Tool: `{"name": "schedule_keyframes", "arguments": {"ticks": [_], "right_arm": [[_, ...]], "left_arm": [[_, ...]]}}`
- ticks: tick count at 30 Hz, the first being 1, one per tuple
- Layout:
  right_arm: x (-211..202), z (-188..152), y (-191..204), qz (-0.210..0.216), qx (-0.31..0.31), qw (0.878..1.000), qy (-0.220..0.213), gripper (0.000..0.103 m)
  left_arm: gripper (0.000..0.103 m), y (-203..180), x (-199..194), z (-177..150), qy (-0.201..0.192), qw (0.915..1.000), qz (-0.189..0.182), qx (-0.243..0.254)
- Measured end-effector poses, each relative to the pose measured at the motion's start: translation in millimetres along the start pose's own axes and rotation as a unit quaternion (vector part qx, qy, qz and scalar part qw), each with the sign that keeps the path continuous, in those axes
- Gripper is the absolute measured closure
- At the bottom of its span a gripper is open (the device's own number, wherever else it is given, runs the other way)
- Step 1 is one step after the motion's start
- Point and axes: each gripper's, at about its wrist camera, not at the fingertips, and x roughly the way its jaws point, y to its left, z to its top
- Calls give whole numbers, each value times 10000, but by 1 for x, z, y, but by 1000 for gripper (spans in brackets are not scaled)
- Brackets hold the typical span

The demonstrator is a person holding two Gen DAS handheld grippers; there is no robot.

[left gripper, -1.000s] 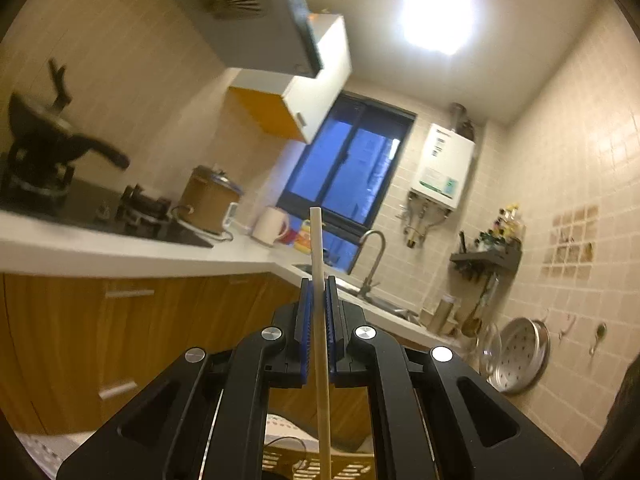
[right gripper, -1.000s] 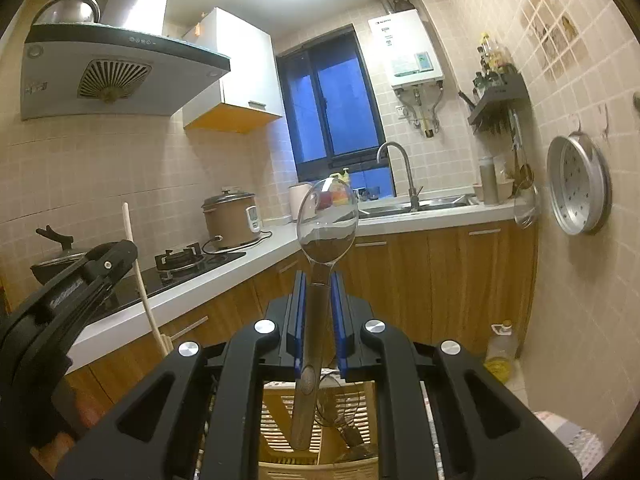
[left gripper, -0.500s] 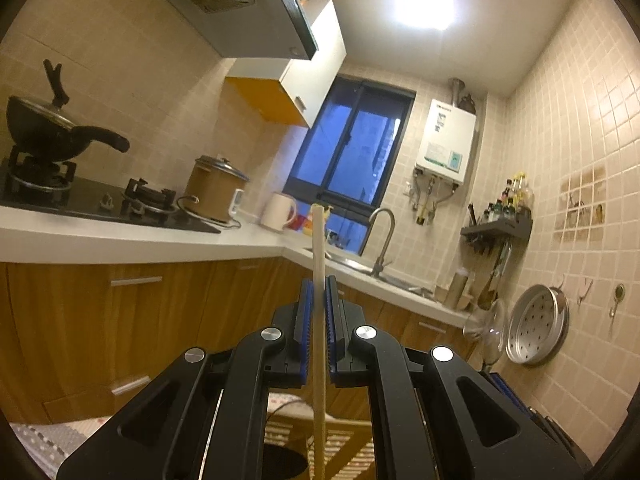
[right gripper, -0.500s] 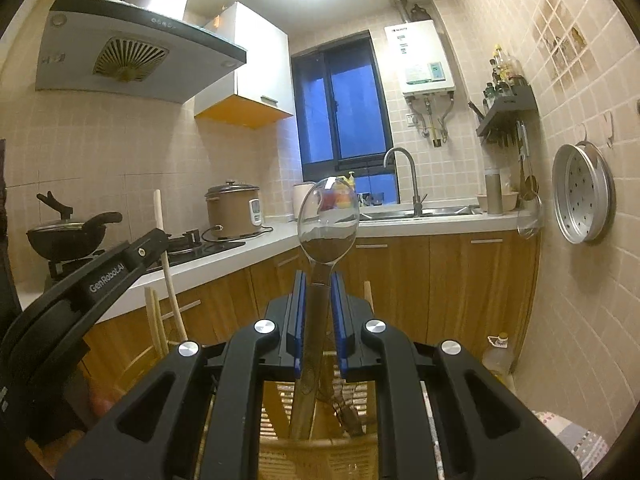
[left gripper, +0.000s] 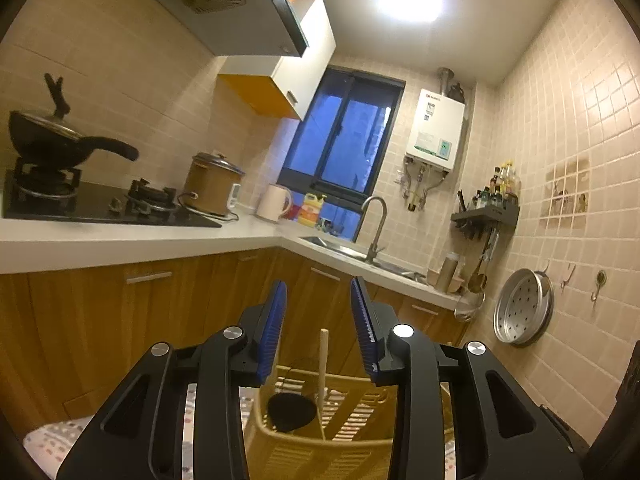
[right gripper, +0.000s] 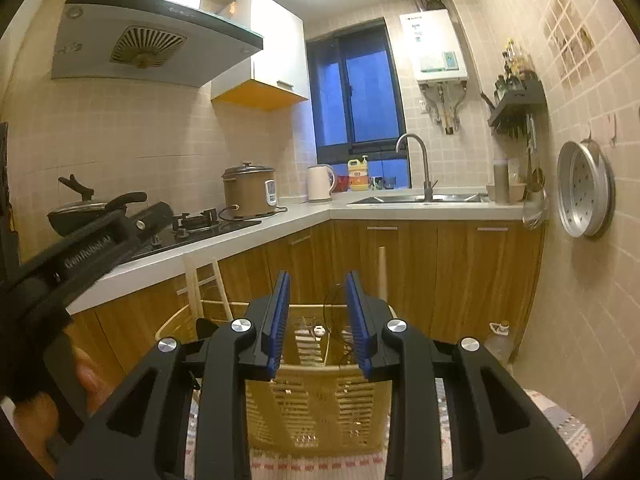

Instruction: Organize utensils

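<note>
Two hand-held grippers hover over a slatted yellow basket (right gripper: pixel 320 396) in a tiled kitchen. The left gripper (left gripper: pixel 318 312) has just been opening; its blue pads (left gripper: pixel 272 336) stand apart with nothing between them, and a wooden stick (left gripper: pixel 322 376) stands free in the basket below the gap, apart from both pads. Beside the stick in the basket lies a dark rounded utensil (left gripper: pixel 290 412), its type hard to make out.

The right gripper (right gripper: pixel 318 300) has likewise just been opening, jaws parted and empty. Behind its right finger another stick (right gripper: pixel 382 272) rises upright from the basket, and two pale sticks (right gripper: pixel 204 284) lean at the basket's left rim. A thin wire loop (right gripper: pixel 334 320), possibly a whisk, shows between the pads, down in the basket. The basket sits on a patterned cloth (right gripper: pixel 568 428). At the left edge of the right view, a hand (right gripper: pixel 86 380) grips the left gripper's black body.

Beyond, wooden cabinets (right gripper: pixel 440 276) run under a white counter (left gripper: pixel 120 244) holding a black hob (left gripper: pixel 104 208), a lidded pan (left gripper: pixel 56 140), a brown rice cooker (right gripper: pixel 250 192) and a kettle (right gripper: pixel 320 182). A sink (right gripper: pixel 416 199) sits below a dark window (right gripper: pixel 356 92), with a water heater (right gripper: pixel 436 44) and a perforated metal tray (right gripper: pixel 584 190) on the wall.
</note>
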Motion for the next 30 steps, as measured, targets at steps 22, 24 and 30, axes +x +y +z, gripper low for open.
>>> {"name": "schedule_keyframes", "arguments": {"ticks": [22,24,30], "right_arm": [[-101,-51,9,-542,-298,9977,288,30],[-105,-58,5,-684,-202,9972,202,27],[-113,-63,-1,-917,-147,9957,-54,17]], "left_arm": [[8,7,-130,-42,-54,9929,806,868],[8,7,-132,-52,-99,9905,957,979],[8,9,-120,-71,26,9874,1164,1074]]}}
